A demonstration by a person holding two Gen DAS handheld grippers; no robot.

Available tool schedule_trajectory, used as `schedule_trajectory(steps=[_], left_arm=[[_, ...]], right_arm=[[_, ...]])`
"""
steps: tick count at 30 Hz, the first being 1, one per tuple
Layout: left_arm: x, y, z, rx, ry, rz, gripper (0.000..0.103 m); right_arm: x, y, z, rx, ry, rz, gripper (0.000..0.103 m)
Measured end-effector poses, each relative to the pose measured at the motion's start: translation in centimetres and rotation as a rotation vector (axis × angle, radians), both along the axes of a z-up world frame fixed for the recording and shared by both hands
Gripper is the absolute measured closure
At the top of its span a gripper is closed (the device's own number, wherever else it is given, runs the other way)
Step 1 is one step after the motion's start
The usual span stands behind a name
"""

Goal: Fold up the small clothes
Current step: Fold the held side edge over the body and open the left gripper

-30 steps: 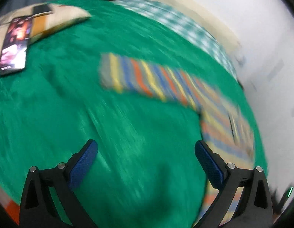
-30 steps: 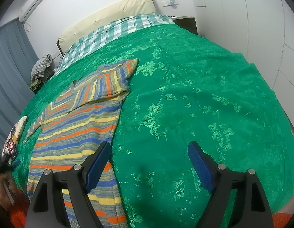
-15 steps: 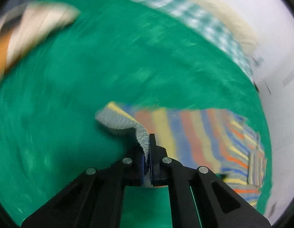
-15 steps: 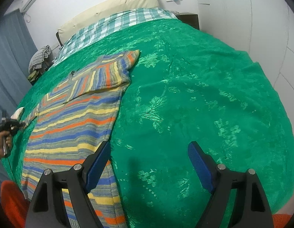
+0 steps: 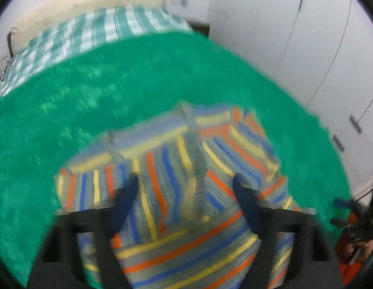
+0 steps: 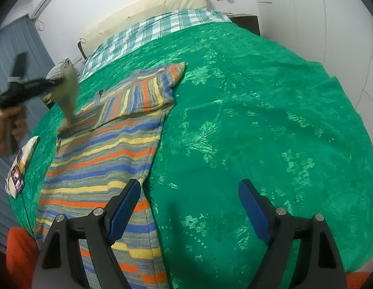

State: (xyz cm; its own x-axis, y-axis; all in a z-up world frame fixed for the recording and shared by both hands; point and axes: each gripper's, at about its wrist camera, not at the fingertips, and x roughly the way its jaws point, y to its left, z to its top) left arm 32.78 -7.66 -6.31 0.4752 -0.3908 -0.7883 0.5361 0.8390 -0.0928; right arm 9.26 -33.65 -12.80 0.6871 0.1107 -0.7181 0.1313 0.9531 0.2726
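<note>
Left gripper (image 5: 186, 190), jaws opening and empty, hovers directly over the striped sweater (image 6: 102, 159); right gripper (image 6: 189, 200), released, waits beside its hem.

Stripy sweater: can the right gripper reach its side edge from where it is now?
Probably yes. The right gripper hovers open just past the stripy sweater, with one finger over its near side edge. That edge lies flat on the green bedspread, with nothing on it or in between.
</note>
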Motion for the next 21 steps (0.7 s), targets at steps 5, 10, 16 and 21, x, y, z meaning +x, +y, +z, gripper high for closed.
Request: schedule_trajectory(steps=[5, 10, 16, 21], left_arm=[[-4.5, 5.4, -2.8, -0.116, 0.090, 0.144, 0.015], [-10.9, 12.0, -7.1, -0.068, 0.149, 0.344, 0.012], [-19.0, 14.9, -9.6, 0.068, 0.099, 0.401, 0.008], [-22.7, 17.6, -8.3, -0.095, 0.047, 0.469, 0.008]], right_arm=[[-0.4, -1.1, 0.4, 0.047, -0.024, -0.025, 0.020], [0.1, -2.1, 0.0, 0.114, -0.011, -0.049, 0.020], [-0.2, -2.1, 0.1, 0.093, -0.014, -0.066, 0.020], [-0.5, -1.9, 0.2, 0.052, -0.017, -0.088, 0.020]])
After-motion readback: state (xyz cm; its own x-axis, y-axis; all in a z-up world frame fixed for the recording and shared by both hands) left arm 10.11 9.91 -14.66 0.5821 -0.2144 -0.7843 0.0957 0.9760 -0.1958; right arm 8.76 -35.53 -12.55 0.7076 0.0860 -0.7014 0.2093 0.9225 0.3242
